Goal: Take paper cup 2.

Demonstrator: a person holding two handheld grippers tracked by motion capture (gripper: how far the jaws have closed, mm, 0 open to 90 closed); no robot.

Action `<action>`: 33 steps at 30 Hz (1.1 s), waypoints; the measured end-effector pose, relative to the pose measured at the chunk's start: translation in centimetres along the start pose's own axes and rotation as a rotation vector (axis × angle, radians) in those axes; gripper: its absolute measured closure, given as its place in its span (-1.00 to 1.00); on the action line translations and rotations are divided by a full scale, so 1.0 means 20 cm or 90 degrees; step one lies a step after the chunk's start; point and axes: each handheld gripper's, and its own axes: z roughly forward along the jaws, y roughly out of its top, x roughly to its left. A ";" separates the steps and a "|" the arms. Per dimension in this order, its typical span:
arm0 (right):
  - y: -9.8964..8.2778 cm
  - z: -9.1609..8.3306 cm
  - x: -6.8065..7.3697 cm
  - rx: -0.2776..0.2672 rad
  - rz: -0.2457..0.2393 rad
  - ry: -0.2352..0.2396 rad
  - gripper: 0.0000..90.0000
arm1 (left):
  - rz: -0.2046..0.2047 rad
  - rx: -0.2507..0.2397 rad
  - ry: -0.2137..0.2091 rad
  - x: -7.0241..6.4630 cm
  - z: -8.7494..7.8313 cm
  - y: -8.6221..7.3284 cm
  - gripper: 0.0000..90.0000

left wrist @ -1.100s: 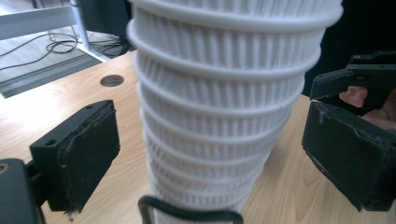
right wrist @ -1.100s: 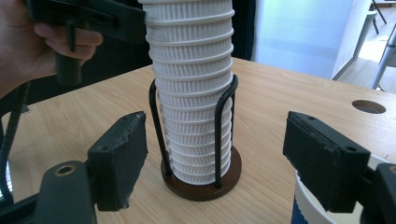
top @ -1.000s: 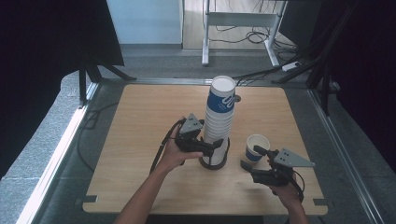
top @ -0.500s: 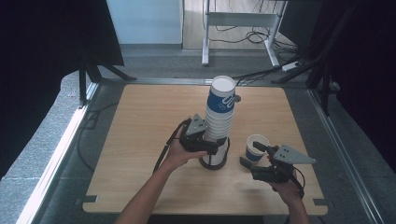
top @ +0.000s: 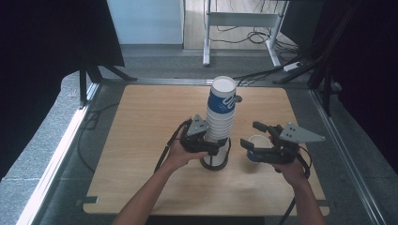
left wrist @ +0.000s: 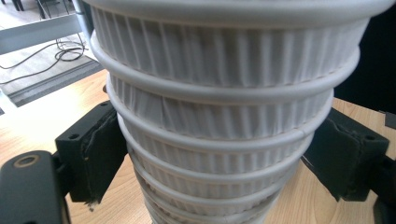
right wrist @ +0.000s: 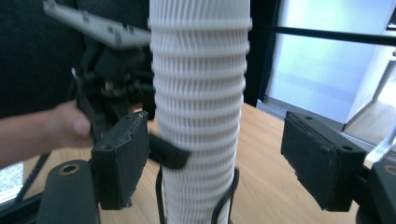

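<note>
A tall stack of white ribbed paper cups (top: 220, 117), its top cup printed blue, stands upright in a black wire holder (top: 215, 164) at the middle of the wooden table. My left gripper (top: 217, 150) is shut on the lower stack (left wrist: 219, 140); its jaws have just closed, and both pads (left wrist: 100, 149) press the sides. A single blue cup (top: 259, 140) stands to the right of the stack. My right gripper (top: 253, 135) hovers over it. Its jaws have just been closing and stand open (right wrist: 222, 163) with nothing between them, facing the stack (right wrist: 201, 93).
The wooden table (top: 141, 122) has bare room at the left and back. A metal frame rail (top: 56, 150) runs along its left side. White desk legs (top: 206, 37) and cables (top: 263, 70) lie on the floor behind. Dark curtains hang on both sides.
My left jaws have closed onto the lower part of the stack. My right gripper has risen from table level to above the single cup, which has stayed in place.
</note>
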 end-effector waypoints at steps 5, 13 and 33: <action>0.14 0.04 -0.03 0.005 -0.007 0.024 -0.47 | 0.000 0.003 -0.001 0.00 0.00 0.00 -0.71; 0.29 0.10 -0.05 -0.009 -0.028 0.042 -0.48 | -0.004 0.000 0.000 0.00 0.00 0.00 -0.72; 0.58 0.29 -0.03 0.001 -0.043 0.069 -0.58 | 0.002 0.009 0.004 -0.01 0.00 0.00 -0.71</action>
